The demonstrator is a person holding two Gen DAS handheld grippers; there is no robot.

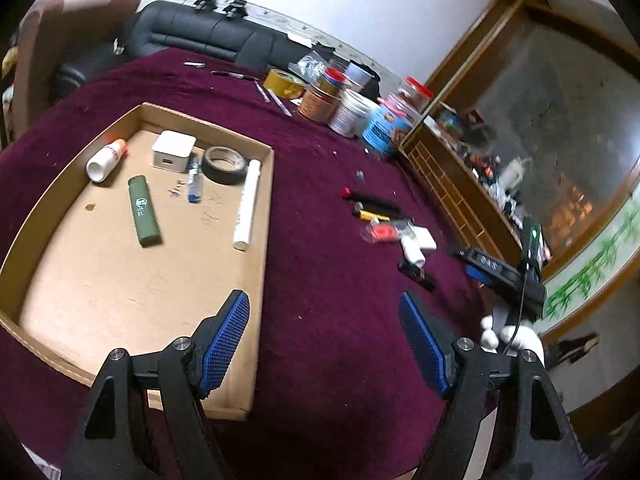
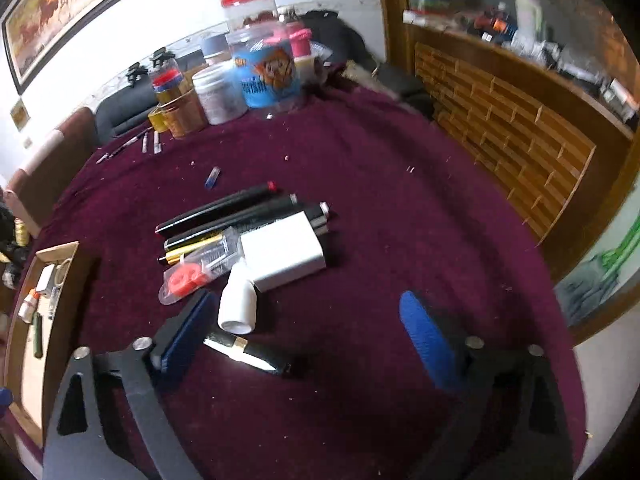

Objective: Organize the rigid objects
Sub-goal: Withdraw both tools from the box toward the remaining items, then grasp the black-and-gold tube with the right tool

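A shallow cardboard tray (image 1: 262, 248) lies on the purple cloth and holds a green lighter (image 1: 144, 211), a white bottle (image 1: 105, 159), a white charger (image 1: 173, 151), a black tape roll (image 1: 224, 164), a blue pen and a white marker (image 1: 248, 204). My left gripper (image 1: 325, 338) is open and empty over the tray's right edge. A loose pile on the cloth holds black markers (image 2: 218, 208), a white power block (image 2: 285, 254), a white bottle (image 2: 238, 304), a bagged red part (image 2: 185, 280) and a black lighter (image 2: 250, 354). My right gripper (image 2: 308, 330) is open over the bottle and black lighter.
Jars, tubs and tape rolls (image 2: 240, 80) stand at the table's far side, with pens (image 2: 146, 144) beside them. A wooden cabinet (image 2: 508, 128) with a cluttered shelf runs along the right. A black sofa (image 1: 200, 32) stands behind the table. A small blue cap (image 2: 212, 177) lies on the cloth.
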